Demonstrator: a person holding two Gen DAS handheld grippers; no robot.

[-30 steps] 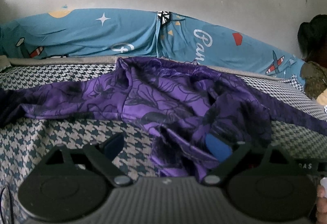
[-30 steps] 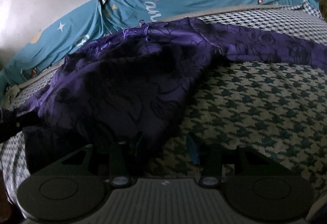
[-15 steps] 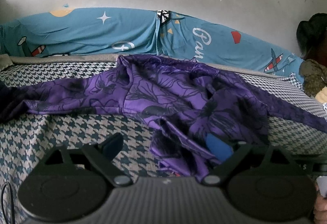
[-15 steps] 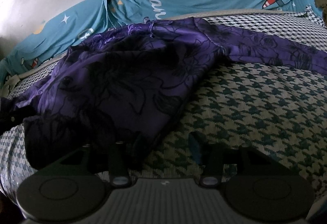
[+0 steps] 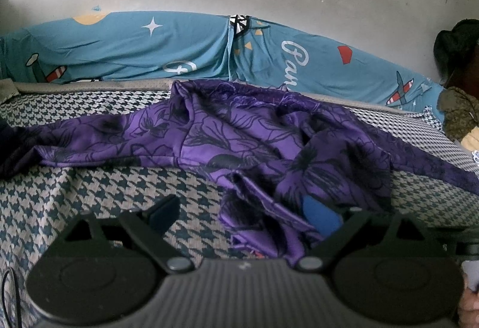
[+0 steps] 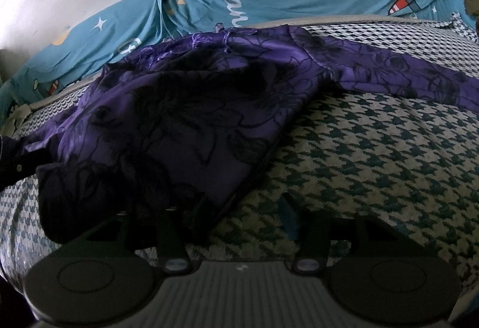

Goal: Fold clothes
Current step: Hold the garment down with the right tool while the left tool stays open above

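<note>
Nearest, the right gripper [image 6: 244,212] is opening, its fingers apart at the garment [image 6: 185,118]'s hem corner, clamping nothing. The left gripper [image 5: 242,212] has its fingers wide apart over the bunched hem, cloth between but unpinched. The garment sprawls unfolded across the bed [image 6: 374,154], reaching a blue sheet [image 5: 125,49] beyond it. Judged step: positioning; next, pinch both hem corners. Since the earlier frame, the right fingers have spread wider.
</note>
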